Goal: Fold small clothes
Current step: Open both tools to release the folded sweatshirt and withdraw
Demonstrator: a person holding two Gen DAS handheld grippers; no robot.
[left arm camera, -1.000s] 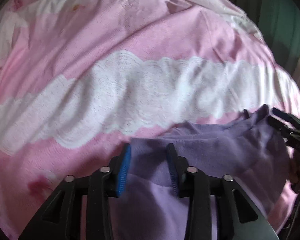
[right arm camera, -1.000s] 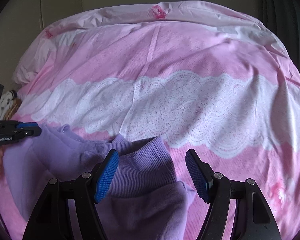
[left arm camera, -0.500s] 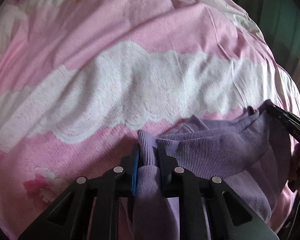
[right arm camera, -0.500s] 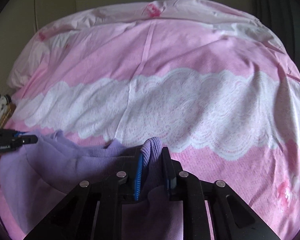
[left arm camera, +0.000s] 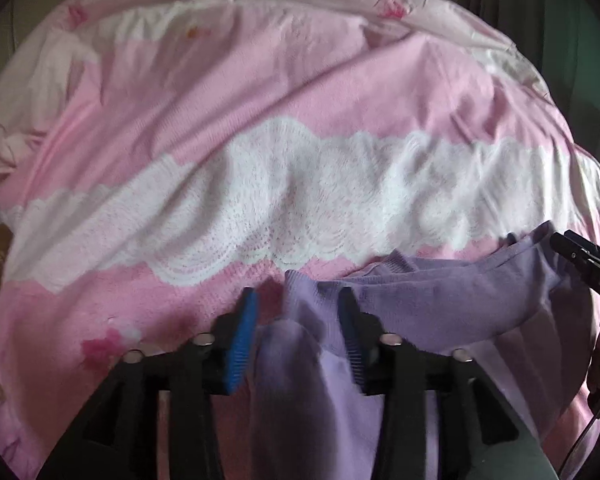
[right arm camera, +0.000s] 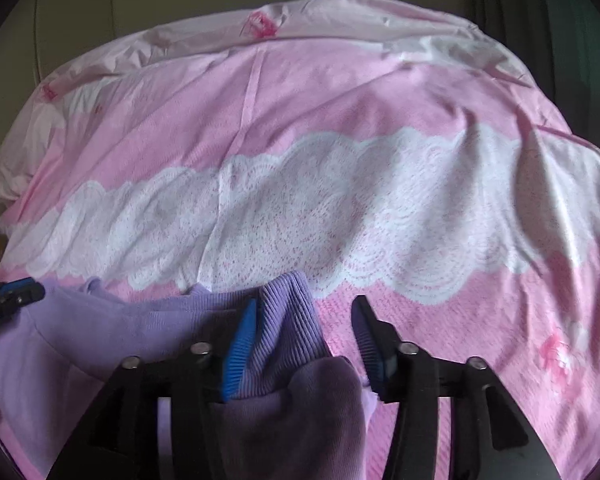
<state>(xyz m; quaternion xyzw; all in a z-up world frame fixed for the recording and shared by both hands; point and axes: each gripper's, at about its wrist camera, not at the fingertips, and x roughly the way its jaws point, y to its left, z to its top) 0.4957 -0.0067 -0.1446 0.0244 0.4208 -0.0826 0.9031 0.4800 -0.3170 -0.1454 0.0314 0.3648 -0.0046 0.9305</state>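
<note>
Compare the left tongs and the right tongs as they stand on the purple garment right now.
The left tongs have the purple garment lying against their right pad, with a gap at the left pad; the right tongs have its ribbed edge against their left pad, with a gap at the right pad. The left tongs work the garment's left end, the right tongs its right end. Shared: both are opening, fabric between the pads, over the pink bedcover.

the only lettering stands on the grippers' black bodies. in the left wrist view, the right gripper [left arm camera: 572,246] carries small pale digits on its side near the frame's right edge; they look like "040" but stay uncertain. in the right wrist view, the left gripper [right arm camera: 24,290] bears a white printed word, cut off and too blurred to read.
</note>
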